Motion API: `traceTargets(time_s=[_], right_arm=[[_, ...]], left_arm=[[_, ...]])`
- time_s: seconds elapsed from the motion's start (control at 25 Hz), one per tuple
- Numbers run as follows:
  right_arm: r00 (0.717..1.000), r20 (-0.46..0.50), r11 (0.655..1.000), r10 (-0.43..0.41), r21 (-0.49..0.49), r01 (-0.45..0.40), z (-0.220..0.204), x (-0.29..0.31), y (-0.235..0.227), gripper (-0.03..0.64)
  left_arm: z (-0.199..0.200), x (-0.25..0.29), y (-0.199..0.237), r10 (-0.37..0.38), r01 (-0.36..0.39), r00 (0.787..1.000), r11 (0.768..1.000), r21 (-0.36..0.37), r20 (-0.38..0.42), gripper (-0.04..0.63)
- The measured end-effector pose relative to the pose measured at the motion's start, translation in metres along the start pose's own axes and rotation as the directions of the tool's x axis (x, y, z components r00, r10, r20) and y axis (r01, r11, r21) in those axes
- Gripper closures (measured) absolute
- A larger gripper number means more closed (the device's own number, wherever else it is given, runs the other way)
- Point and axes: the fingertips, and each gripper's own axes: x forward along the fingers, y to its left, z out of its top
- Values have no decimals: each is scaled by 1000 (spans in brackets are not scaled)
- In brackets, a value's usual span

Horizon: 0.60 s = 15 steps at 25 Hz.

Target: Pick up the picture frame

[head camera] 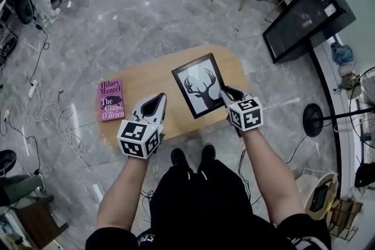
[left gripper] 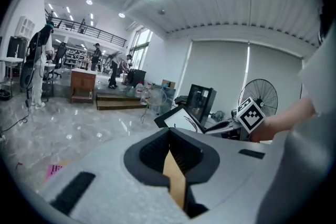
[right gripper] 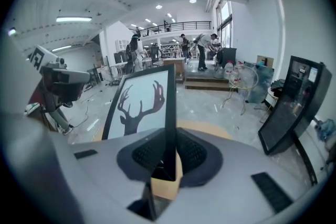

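While my right gripper (head camera: 225, 93) is clamping the black deer-print picture frame (head camera: 200, 85) by its rt edge, my left gripper (head camera: 157, 100) is hovering closed & empty, to its left.

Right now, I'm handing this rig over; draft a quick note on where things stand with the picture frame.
Left gripper: shut, empty.
Right gripper: shut on the picture frame, at its right edge.
The picture frame is tilted above the wooden table, apparently clear of it.
A pink book lies on the table's left end.
Done: frame gripped and raised.
Left: keep it steady.
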Motion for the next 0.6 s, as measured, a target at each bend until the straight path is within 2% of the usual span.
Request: traceTargets(time_s=[0.28, 0.48, 0.6], right_arm=[[989, 147, 996, -9, 87, -4, 23, -80, -24, 548], [978, 208, 994, -4, 109, -19, 23, -129, -33, 548], [970, 241, 993, 6, 116, -35, 11, -166, -50, 548]], left_arm=[[49, -14, -59, 9, -12, 998, 998, 58, 57, 586], [65, -24, -96, 46, -52, 995, 996, 69, 86, 586], [67, -23, -141, 60, -67, 993, 996, 61, 98, 586]])
